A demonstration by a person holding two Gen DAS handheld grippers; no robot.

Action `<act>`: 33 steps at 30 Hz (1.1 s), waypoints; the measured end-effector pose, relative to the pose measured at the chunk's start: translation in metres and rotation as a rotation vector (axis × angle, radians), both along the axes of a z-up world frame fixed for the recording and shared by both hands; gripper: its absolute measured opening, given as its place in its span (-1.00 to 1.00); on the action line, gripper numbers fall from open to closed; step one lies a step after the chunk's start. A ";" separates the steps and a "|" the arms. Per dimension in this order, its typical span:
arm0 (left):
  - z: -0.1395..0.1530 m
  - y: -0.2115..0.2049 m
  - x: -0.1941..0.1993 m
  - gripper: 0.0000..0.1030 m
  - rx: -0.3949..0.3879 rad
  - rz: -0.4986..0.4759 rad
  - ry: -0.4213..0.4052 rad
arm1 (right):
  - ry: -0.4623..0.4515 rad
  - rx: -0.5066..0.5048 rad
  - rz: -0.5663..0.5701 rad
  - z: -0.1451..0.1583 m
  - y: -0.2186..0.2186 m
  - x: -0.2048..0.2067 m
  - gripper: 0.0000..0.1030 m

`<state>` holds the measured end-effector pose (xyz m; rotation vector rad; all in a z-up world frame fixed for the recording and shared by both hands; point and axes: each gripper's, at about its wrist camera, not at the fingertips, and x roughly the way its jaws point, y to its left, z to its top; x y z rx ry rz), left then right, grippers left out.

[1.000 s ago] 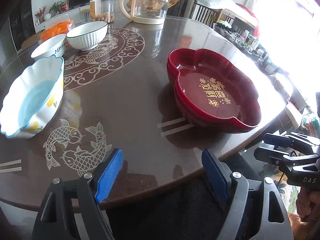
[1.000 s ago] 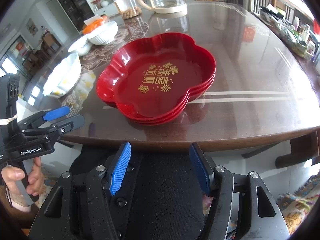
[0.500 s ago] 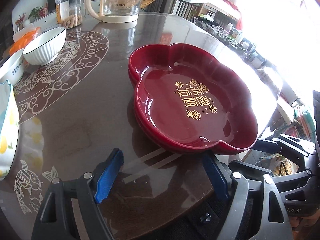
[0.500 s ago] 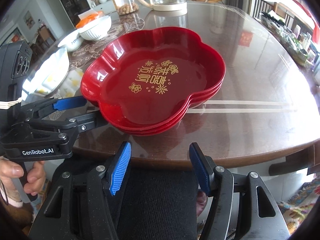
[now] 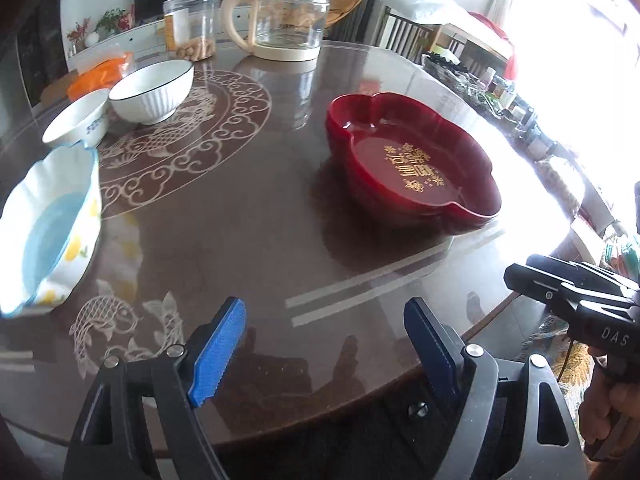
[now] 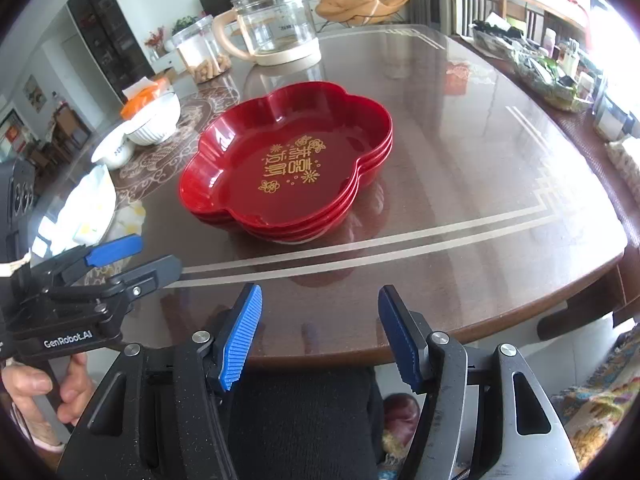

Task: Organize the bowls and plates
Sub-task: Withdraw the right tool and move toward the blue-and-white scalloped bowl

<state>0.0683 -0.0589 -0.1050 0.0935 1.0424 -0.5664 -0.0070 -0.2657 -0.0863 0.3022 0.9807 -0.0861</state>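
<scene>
Three red plates (image 6: 286,168) stacked on the glossy brown surface (image 6: 460,168), near its front edge, apart from both grippers. Left gripper (image 5: 324,350) low over the near edge, jaws spread apart, nothing between them. Right gripper (image 6: 318,334) likewise wide and empty, hovering just off the edge. Farther left: blue-and-white scalloped bowl (image 5: 48,228), small white bowl (image 5: 78,122), ribbed white bowl (image 5: 152,90), well apart from the plates. Behind: glass kettle (image 5: 286,20), clear jar (image 5: 192,28), orange packet (image 5: 100,74). Nothing between jaws and plates but bare surface.
</scene>
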 end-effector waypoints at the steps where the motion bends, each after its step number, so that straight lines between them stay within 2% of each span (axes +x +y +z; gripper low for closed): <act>1: 0.000 0.016 -0.005 0.58 0.001 0.040 0.011 | -0.002 0.010 0.011 0.001 0.004 0.001 0.26; 5: 0.015 0.068 -0.016 0.58 0.011 0.213 0.004 | -0.016 0.001 0.086 0.008 0.032 0.009 0.26; 11: 0.046 0.111 -0.021 0.58 0.093 0.400 -0.091 | -0.076 -0.043 0.208 0.030 0.075 0.017 0.26; 27: 0.044 0.138 -0.017 0.58 0.205 0.514 -0.118 | -0.118 -0.102 0.327 0.051 0.126 0.038 0.26; 33: 0.046 0.154 -0.017 0.58 0.250 0.560 -0.149 | -0.089 -0.214 0.426 0.052 0.149 0.051 0.26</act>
